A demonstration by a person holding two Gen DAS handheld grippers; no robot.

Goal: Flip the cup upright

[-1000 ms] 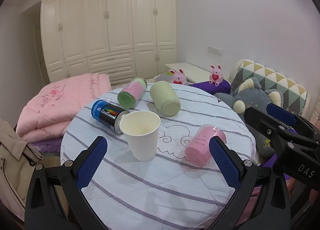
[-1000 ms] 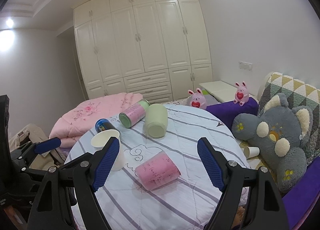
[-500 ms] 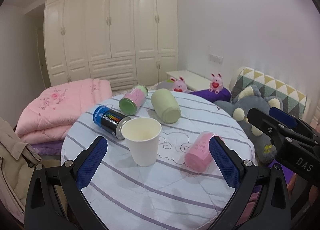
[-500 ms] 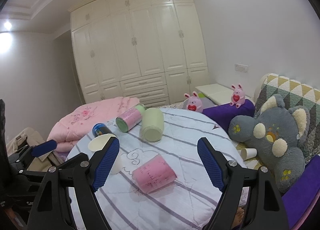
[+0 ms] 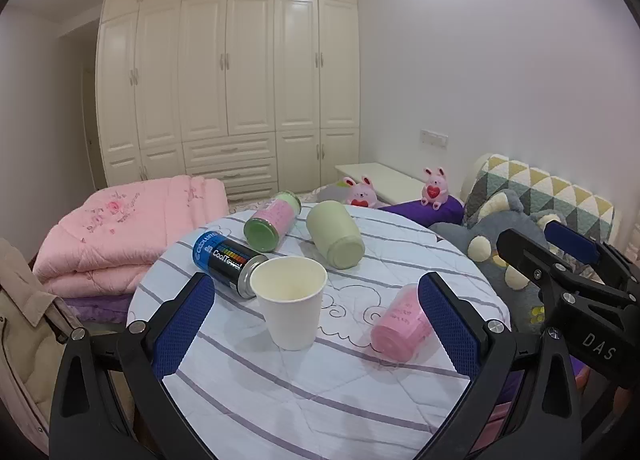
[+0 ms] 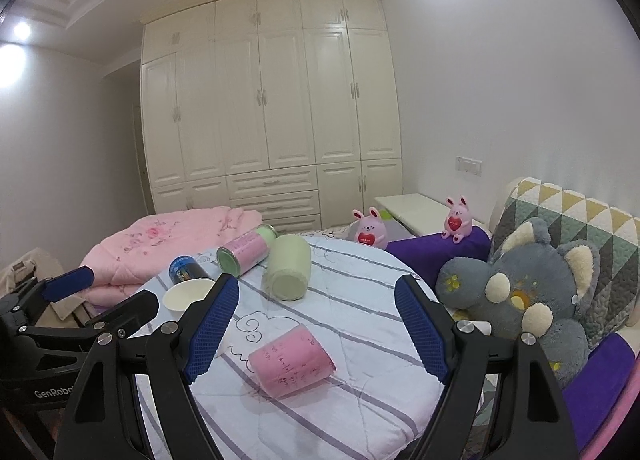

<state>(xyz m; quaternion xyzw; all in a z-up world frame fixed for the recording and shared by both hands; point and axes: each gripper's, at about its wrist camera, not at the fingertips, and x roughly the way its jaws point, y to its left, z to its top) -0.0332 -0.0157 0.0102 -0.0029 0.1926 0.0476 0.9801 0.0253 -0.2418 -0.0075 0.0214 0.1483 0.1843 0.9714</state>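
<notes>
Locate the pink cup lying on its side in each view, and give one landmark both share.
Left wrist: the pink cup lies lower right of centre, partly behind the left gripper's right finger.
Right wrist: the pink cup lies low at centre, between the right gripper's fingers.
Shared landmark: the pale green cup, on its side farther back on the table.

The white paper cup (image 5: 291, 310) stood upright, mouth open upward, on the counter (image 5: 280, 400) just beside the blue can (image 5: 226, 262).
</notes>
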